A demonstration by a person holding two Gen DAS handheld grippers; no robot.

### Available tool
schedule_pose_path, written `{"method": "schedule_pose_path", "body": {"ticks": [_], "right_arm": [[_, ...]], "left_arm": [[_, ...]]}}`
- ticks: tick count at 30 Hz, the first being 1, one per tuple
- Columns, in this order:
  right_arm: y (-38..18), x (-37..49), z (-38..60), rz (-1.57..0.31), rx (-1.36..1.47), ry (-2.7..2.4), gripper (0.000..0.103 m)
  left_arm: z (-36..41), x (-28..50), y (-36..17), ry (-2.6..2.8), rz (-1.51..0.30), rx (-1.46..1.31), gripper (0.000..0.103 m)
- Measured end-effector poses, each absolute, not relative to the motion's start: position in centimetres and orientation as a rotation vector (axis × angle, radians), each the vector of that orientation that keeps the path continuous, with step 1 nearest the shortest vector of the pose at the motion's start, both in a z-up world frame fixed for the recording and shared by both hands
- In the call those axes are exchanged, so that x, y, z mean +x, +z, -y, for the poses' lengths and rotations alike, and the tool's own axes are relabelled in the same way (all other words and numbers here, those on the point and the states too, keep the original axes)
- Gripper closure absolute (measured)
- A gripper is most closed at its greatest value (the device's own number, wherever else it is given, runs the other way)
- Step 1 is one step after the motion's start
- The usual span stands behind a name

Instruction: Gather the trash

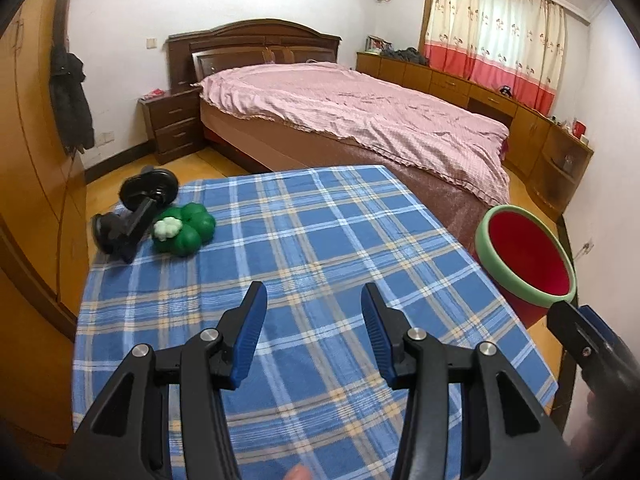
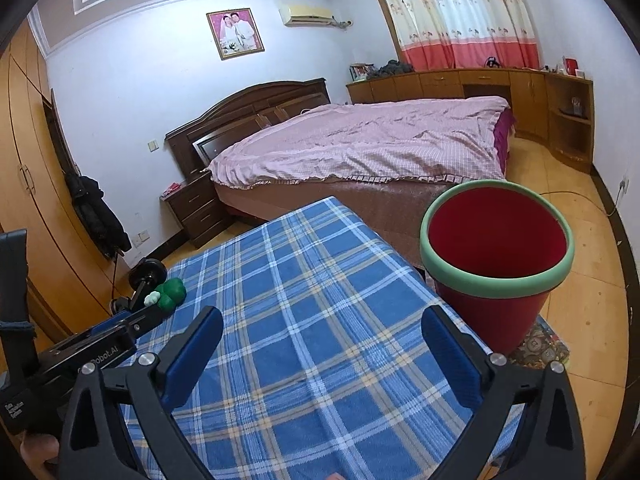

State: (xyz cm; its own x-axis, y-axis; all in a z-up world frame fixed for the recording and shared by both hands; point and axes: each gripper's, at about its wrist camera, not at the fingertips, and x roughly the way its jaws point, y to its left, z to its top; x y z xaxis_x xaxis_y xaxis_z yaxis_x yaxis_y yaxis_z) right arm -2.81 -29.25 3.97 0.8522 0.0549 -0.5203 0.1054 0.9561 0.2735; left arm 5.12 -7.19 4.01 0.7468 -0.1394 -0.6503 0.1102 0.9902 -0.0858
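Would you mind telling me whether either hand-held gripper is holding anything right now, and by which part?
Nothing is held: the left hand-held gripper and the right hand-held gripper both stand open and empty.

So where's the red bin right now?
The red bin with the green rim stands off the right edge of the blue plaid table, in front of the bed.

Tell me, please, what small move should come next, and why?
Probably reach the left gripper forward and left toward the green toy on the plaid tablecloth. Both grippers are open and empty, and the red bin waits at the table's right edge.
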Motion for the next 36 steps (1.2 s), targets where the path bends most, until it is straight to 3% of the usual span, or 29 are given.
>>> {"method": "schedule_pose_path", "body": {"ticks": [36], "right_arm": [[4.8, -4.5, 27.5, -0.547, 0.269, -0.027, 0.001]], "left_arm": [[5.8, 2.7, 4.7, -0.09, -0.673, -0.064, 0.054]]}}
